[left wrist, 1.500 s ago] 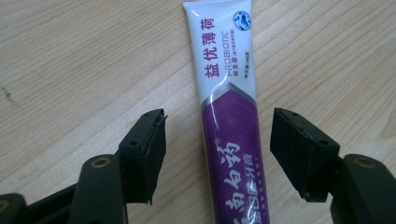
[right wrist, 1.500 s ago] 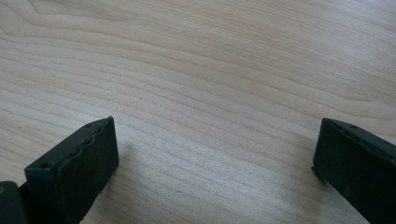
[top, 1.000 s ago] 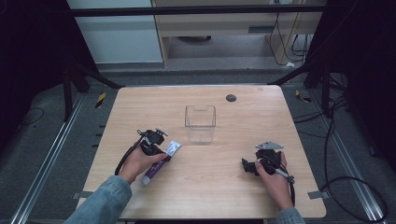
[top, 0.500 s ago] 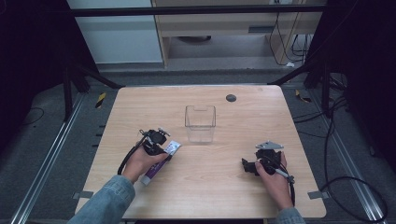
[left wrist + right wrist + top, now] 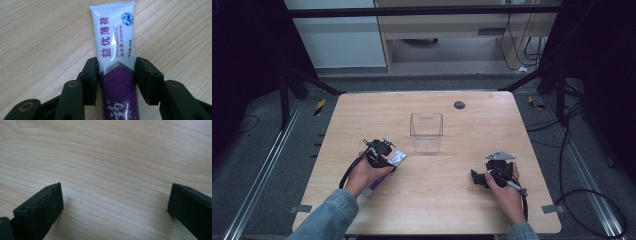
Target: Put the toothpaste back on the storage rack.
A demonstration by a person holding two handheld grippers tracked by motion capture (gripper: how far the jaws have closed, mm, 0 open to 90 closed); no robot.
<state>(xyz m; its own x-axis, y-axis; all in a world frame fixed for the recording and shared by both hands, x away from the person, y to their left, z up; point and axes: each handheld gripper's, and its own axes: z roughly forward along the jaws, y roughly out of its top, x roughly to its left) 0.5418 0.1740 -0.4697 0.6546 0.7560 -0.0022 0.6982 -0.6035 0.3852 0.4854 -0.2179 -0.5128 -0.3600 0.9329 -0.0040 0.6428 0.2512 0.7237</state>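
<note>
The left tongs [image 5: 116,82] sit low on the tabletop [image 5: 452,200] with a toothpaste tube [image 5: 115,50] between the two black jaws. The jaws have just been closing in on it. In the left gripper view the pads [image 5: 91,75] now touch both sides of the tube, so the left tongs are gripping the toothpaste tube.

The tube lies flat on the wood. Its long way runs straight out ahead of the left tongs, the same way the tongs point. The flat white end sticks out past the jaws. The purple part runs back under the tongs, toward the person's left hand [image 5: 364,175]. The jaws squeeze across the thin way of the tube, near where the white turns to purple.

Farther ahead of the left tongs, and a bit to their right, stands a clear plastic box [image 5: 426,132]. It is open at the top and looks empty. I think the tube goes in there next, so the left tongs must lift it and carry it forward.

The right tongs [image 5: 115,210] are well apart from the tube, on the other side of the box. Their jaws stand wide open, with bare wood between them. The left hand is much nearer to the tube.
</note>
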